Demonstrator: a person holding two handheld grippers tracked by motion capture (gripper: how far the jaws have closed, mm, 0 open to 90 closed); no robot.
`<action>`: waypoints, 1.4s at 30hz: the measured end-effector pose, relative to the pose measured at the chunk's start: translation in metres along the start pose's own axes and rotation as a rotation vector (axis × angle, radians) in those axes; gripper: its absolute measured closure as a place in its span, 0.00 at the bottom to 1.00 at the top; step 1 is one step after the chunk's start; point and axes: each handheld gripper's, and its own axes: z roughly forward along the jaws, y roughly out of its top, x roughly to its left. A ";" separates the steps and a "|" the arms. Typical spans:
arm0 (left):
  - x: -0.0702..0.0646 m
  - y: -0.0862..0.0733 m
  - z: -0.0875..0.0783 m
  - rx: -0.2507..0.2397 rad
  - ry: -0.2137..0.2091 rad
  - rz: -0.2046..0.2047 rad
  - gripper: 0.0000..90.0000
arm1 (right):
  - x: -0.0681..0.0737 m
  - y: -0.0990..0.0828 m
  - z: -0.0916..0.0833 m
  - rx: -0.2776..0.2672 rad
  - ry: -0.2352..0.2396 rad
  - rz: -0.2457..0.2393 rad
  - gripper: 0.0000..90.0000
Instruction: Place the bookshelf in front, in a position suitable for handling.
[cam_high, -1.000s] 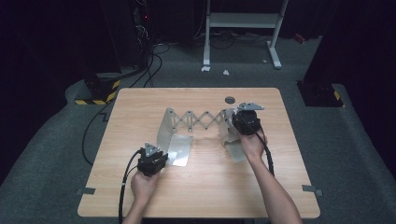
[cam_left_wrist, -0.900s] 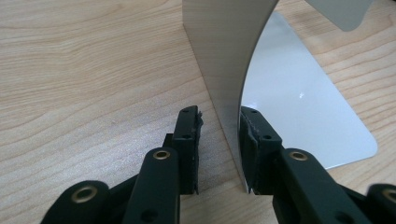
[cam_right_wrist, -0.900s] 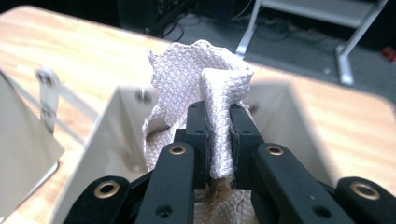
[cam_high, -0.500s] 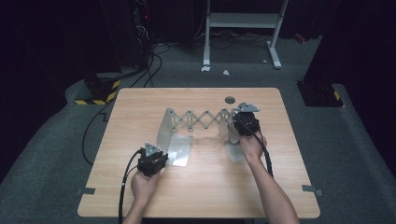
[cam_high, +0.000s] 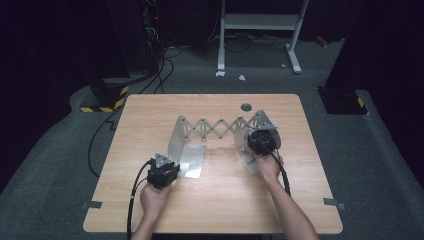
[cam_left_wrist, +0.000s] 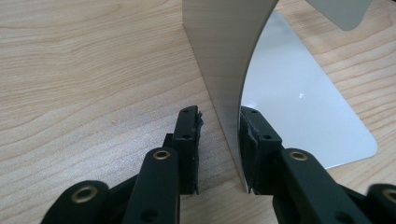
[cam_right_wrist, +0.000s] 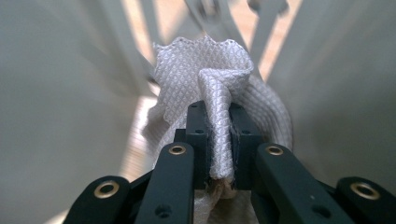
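A metal scissor rack (cam_high: 215, 125) stands stretched out across the wooden table (cam_high: 210, 210), with an upright plate at each end. My left gripper (cam_high: 174, 167) is at the left end plate (cam_left_wrist: 224, 56). Its jaws straddle the plate's lower edge; the right pad (cam_left_wrist: 250, 144) lies against it, and a strip of wood shows by the left pad, so the gripper is open. The flat base plate (cam_left_wrist: 303, 107) lies beyond. My right gripper (cam_right_wrist: 219, 140) is shut on a bunched white woven cloth (cam_right_wrist: 219, 84), down between the rack's right-end plates (cam_high: 265, 122).
A round dark hole (cam_high: 245, 106) sits in the table behind the rack. On the floor beyond are a white stand (cam_high: 260, 22), cables (cam_high: 160, 60), a yellow-and-black striped block (cam_high: 102, 102) and a dark box (cam_high: 345, 100).
My right gripper has sunk lower with the cloth, down into the right end of the rack. The left gripper and the rack have stayed put.
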 end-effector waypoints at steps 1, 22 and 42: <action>0.000 0.000 0.000 0.000 0.000 0.000 0.77 | 0.001 0.003 -0.006 -0.012 0.019 -0.002 0.91; 0.000 0.000 0.000 0.000 -0.001 0.000 0.77 | 0.024 0.000 -0.032 -0.062 0.138 -0.065 0.91; 0.000 0.000 0.000 -0.002 -0.007 0.001 0.79 | 0.073 -0.052 -0.023 0.033 0.210 -0.222 0.91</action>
